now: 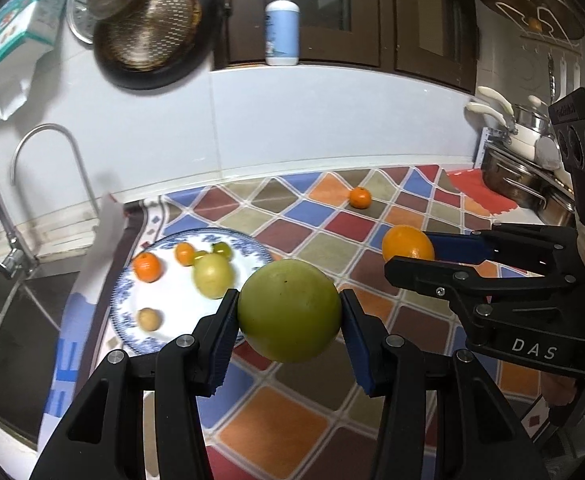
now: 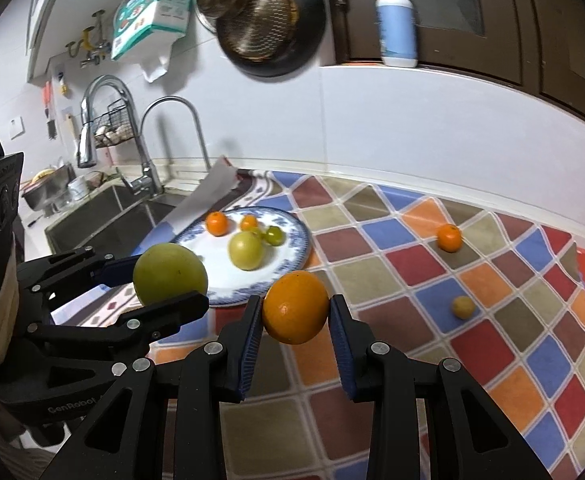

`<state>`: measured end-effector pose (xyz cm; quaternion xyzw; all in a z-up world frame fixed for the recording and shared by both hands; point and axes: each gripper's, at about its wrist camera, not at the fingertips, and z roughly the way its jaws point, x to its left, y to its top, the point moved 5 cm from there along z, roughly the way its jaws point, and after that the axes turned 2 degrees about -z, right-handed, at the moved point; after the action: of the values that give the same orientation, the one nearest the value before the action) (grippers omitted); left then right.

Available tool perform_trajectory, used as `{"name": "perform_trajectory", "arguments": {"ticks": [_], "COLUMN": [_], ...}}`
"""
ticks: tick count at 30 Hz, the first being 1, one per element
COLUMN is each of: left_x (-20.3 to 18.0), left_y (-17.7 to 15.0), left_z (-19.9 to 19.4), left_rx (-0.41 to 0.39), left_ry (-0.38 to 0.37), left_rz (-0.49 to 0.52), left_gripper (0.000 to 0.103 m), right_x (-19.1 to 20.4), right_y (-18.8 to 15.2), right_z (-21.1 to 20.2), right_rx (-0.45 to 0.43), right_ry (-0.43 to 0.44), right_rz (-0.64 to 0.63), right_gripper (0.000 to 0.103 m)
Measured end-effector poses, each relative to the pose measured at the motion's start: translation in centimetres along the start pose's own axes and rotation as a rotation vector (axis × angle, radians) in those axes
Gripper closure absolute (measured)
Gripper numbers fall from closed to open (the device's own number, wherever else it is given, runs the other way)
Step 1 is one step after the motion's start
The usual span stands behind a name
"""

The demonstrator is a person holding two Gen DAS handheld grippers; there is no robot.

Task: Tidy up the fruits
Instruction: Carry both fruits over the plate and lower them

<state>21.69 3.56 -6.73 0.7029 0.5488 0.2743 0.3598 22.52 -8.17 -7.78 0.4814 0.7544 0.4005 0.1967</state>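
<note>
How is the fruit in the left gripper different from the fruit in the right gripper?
The green fruit in the left gripper is dull yellow-green; the orange in the right gripper is bright orange. The green fruit looks larger than the orange, so the left jaws stand wider. Both are round, clamped between blue pads and held off the checked cloth.

Black claw (image 1: 290, 322), blue pads (image 1: 222, 344)

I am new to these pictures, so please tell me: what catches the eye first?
Two held fruits stand out: a big green apple clamped in the left tool, and an orange in the right tool, both above the bright checkered cloth. Behind them, a blue-rimmed plate near the sink already carries several small fruits.
</note>
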Motion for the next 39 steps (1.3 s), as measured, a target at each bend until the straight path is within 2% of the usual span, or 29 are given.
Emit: {"name": "perform_trajectory", "arguments": {"ticks": [9,20,27,39], "left_x": [4.9,10.0,12.3,14.2], "left_y": [-0.7,-1.1,0.0,0.3], "left_z": [-0.8,0.4,2.7,9.0], "left_rx": [-0.009,0.008,0.007,0.076], "left_ry": [0.031,0.053,0.06,0.035], "left_rz": [-0.019,-0.017,0.004,0.018], "left_gripper": [0.054,0.054,0.054,0.054], "right_x": [4.3,7.9,8.6,8.0], "right_y": [0.9,1.7,1.9,2.0], "right_z": [2.5,6.9,10.1,15.0], "right_rx": [0.01,0.055,0.098,0.171], "right_ry": [0.029,0.047,0.034,0.025], "right_rz": [-0.011,-0.006,-0.003,0.015], "right_gripper": [0.069,0.069,0.069,0.069]}}
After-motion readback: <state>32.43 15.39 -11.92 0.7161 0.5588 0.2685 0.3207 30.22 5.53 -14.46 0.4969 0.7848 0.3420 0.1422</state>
